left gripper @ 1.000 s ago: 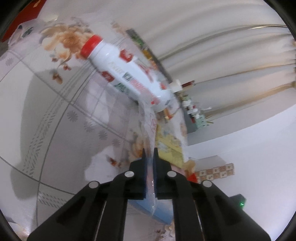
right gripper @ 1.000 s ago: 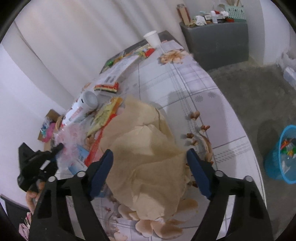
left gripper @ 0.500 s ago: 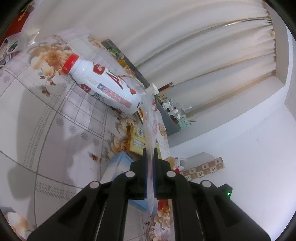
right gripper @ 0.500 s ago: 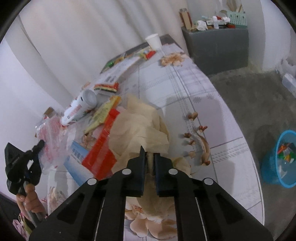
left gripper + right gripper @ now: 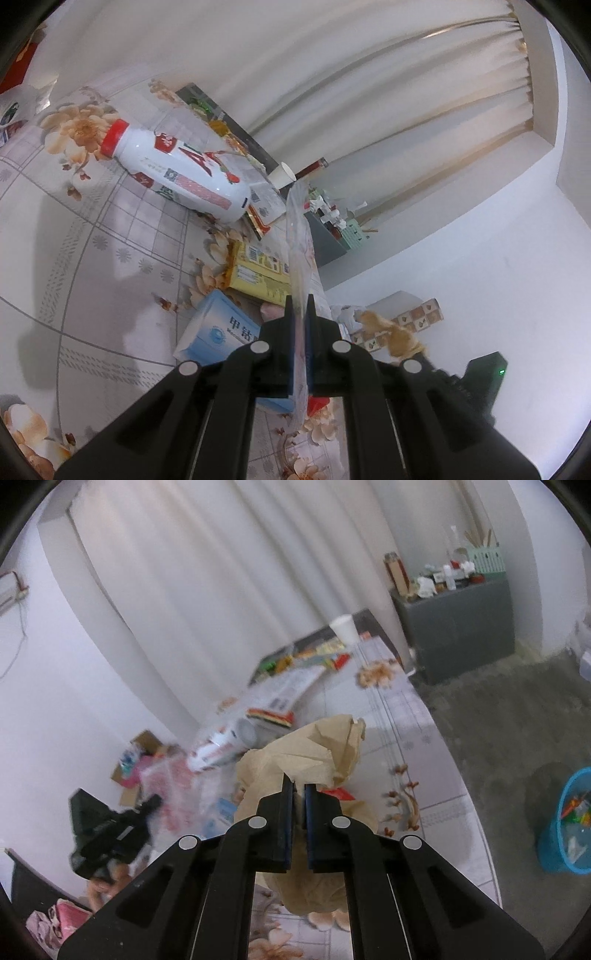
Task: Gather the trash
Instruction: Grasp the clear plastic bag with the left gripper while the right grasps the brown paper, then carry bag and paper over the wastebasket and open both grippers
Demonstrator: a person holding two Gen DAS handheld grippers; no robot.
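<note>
Above the floral table (image 5: 406,734), right gripper (image 5: 299,788) is pointing downward, pinching crumpled brown paper (image 5: 295,753), while left gripper (image 5: 300,301) is clamping a clear plastic bag (image 5: 297,236) edge.

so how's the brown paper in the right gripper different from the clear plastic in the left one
The brown paper is opaque, tan and crumpled into a bulky wad; the clear plastic bag is see-through and thin, seen edge-on in the left wrist view. The paper bunches up at the right gripper; the plastic stretches away from the left gripper. Both are pinched between shut jaws.
</note>
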